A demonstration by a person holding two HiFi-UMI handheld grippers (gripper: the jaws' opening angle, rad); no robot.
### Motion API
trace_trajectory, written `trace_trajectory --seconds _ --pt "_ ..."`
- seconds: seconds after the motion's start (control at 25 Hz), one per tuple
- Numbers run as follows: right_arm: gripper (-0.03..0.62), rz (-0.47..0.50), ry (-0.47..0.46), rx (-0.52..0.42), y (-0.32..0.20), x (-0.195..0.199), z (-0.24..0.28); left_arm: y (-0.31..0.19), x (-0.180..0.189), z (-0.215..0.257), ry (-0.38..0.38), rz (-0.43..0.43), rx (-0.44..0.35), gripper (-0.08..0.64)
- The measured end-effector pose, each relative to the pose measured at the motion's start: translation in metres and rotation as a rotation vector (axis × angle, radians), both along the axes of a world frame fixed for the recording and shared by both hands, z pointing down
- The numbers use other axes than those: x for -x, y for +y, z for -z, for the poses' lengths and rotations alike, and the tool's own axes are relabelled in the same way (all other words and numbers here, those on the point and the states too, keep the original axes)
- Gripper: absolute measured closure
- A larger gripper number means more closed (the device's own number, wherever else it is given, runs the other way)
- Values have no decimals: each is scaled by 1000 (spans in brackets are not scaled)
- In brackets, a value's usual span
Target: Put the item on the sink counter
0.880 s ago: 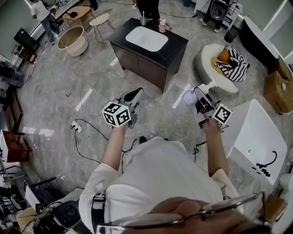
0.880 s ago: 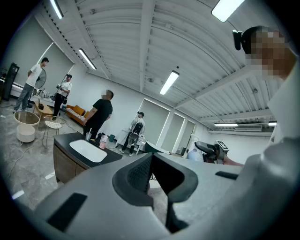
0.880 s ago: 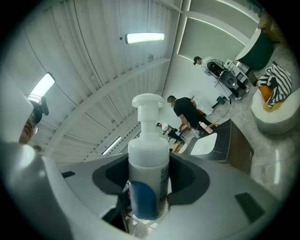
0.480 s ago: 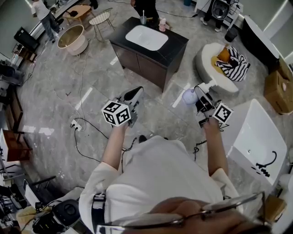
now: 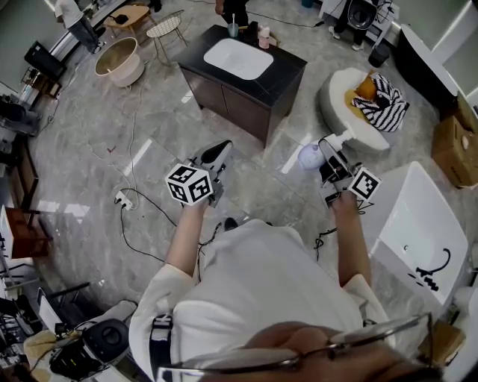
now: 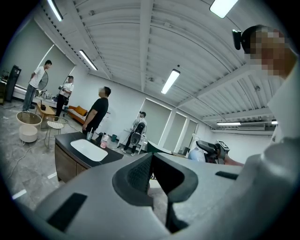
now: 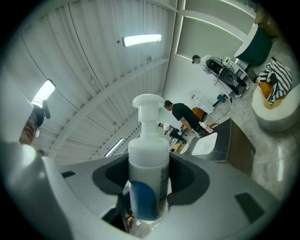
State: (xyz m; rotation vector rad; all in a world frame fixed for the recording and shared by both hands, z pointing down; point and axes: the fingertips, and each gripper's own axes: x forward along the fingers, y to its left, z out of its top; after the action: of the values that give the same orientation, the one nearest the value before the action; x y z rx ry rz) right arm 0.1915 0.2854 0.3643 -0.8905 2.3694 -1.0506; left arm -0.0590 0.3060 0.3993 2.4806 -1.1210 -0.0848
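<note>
**Bottle held firm, counter still a walk away**

Barely anything had moved in the last second. The sink counter (image 5: 282, 76) had slid a shade toward the top of the head view. Both grippers sat where they had been, out in front of the person's body.

The right gripper (image 5: 324, 161) stayed clamped on the white pump bottle (image 5: 309, 157), pads pressed to the bottle's body and the pump head pointing away from the jaws. The left gripper (image 5: 218, 152) was closed on nothing, its pads together.

By the look of it this was still the carry. The bottle hung over open floor well short of the sink counter, on its near side and off toward its right corner, with nothing yet set down.

There was room on the sink counter:
- **Free space:** the dark top showed bare strips on the near and right sides of the white basin (image 5: 239, 58).
- **Far edge:** this was taken up by a cup (image 5: 233, 30) and a pink bottle (image 5: 263, 37), and a bystander (image 5: 239, 9) stood just beyond it.

Between the grippers and the sink counter the marble floor lay open. A round white seat (image 5: 336, 97) with a striped cloth (image 5: 388, 104) stood to the sink counter's right. A power strip (image 5: 119, 198) and its cable lay well to the sink counter's near left. That was probably a trip risk, though off the direct line.
</note>
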Motion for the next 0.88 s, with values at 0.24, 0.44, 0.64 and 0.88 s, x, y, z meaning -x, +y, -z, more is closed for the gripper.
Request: trace_trajectory --seconds 0.24,0.44,0.64,0.88 --pt "350 21 14 -8 -2 -17 -4 3 -19 -4 -13 18 2 555" --pt "350 41 21 -2 0 -29 -9 9 -36 -6 -17 32 5 555" --pt "350 59 25 -1 -12 -33 -14 3 -45 -9 -23 49 6 555" --pt "350 65 14 8 -19 -32 -16 -6 -45 -8 -24 65 0 555"
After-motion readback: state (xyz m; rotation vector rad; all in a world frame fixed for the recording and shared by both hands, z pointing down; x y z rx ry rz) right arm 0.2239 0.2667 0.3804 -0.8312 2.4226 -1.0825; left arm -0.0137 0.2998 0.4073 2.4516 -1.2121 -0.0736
